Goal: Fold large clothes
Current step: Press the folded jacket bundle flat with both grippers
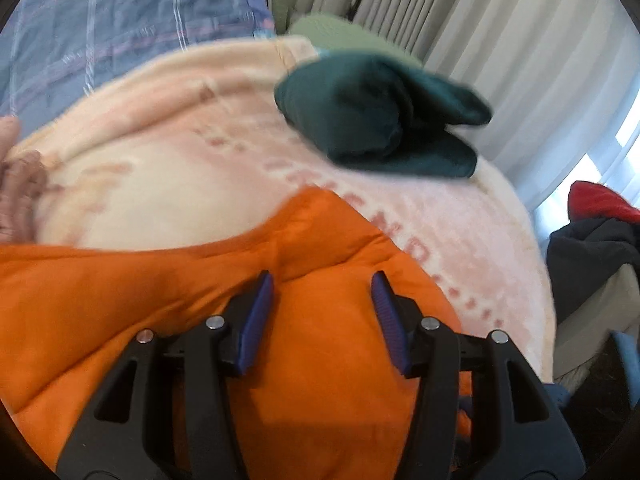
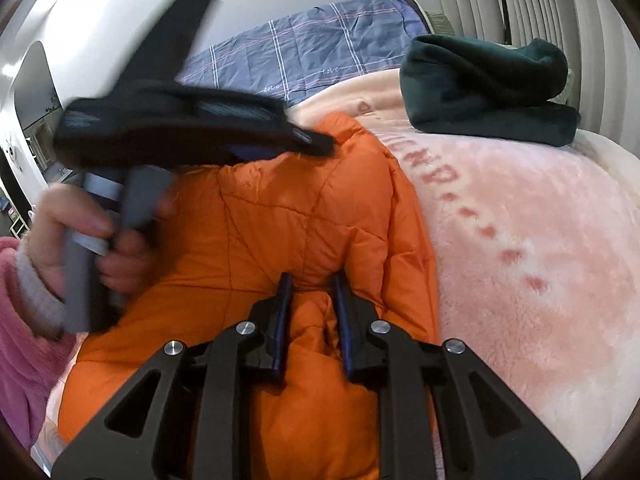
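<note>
Pinching orange jacket (image 2: 280, 220) fold | right gripper (image 2: 310, 284) | pink blanket (image 2: 520, 240) bare rightward

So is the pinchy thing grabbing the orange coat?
The right gripper pinches a puffy fold of the orange jacket near its edge. The left gripper holds nothing.

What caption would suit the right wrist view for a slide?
Right gripper pinching a ridge of the orange jacket on a pink blanket, left gripper above it.
</note>
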Tool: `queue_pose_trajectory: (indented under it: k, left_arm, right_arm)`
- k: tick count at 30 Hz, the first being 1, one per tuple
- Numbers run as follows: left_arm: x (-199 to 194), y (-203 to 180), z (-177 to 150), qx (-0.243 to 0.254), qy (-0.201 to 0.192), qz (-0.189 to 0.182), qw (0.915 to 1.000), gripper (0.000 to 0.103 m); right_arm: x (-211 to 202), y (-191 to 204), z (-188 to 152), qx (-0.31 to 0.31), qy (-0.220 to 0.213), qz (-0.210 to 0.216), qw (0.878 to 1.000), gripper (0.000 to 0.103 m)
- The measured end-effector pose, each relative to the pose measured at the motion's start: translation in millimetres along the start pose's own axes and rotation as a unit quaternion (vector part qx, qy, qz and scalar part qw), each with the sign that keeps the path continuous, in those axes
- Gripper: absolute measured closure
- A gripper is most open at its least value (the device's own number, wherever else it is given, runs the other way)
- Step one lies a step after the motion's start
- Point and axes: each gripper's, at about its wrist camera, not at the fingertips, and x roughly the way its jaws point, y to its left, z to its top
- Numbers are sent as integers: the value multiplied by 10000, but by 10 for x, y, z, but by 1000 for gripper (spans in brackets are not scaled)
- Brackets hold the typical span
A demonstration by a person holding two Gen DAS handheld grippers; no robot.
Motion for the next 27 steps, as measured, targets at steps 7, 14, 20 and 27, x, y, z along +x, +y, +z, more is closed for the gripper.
queue_pose_trajectory:
  k: [7,14,20,27]
  left_arm:
    - [-556,672,-221,238,-243,1284,9911,80]
    - [-174,1044,-528,-430,-298,885,9947,81]
    - [-361,882,-528,-232,-329,1128,9928,81]
    - [-1219,229,-959,349,-842,958,9912,36]
  right_arm:
    - [-5,14,7,-5,-13,54,10000,83]
    - [33,15,19,27,44,98,9999,83]
    - [36,-13,36,36,51,105,9999,83]
    - [38,-39,57,74,53,155,9998,83]
